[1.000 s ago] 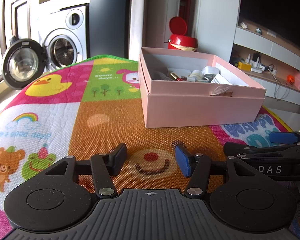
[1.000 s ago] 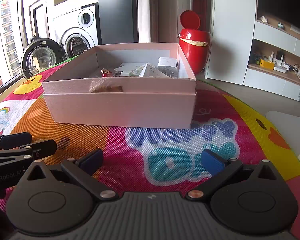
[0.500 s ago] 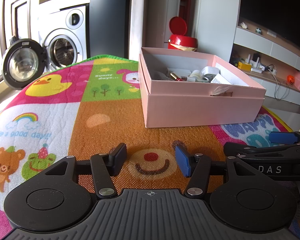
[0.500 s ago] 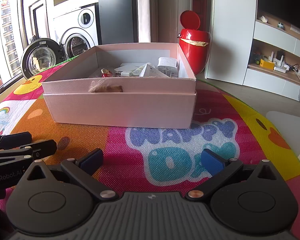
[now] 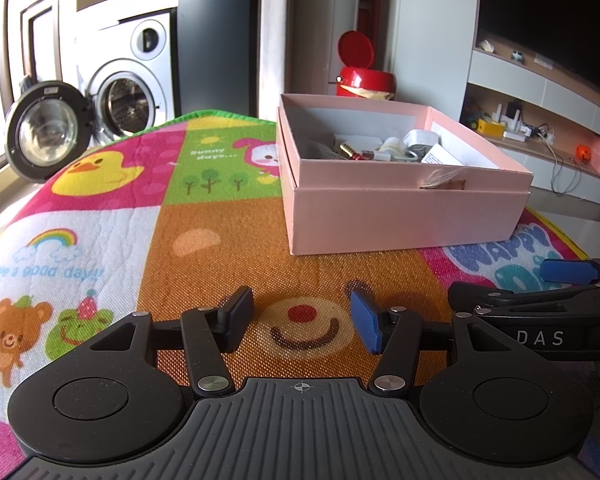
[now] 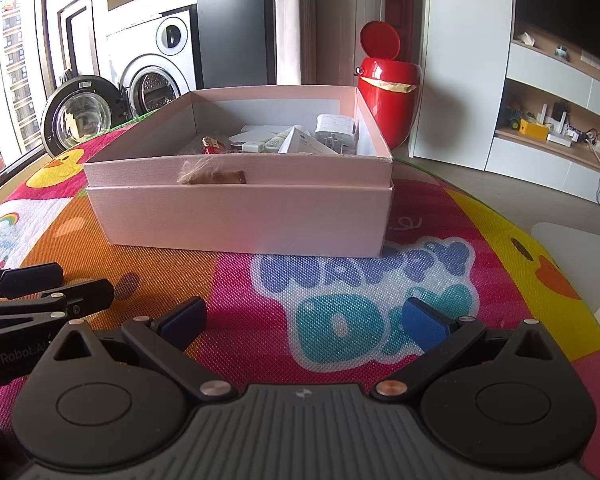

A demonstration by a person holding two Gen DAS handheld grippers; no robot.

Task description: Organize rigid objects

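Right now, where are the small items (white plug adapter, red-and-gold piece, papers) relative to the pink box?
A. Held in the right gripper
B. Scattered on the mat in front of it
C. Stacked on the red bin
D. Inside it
D: the white plug adapter and the red-and-gold piece lie inside the pink box, while the left gripper and right gripper are open and empty.

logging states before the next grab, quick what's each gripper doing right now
left gripper: open, holding nothing, low over the mat.
right gripper: open wider, holding nothing, short of the box.
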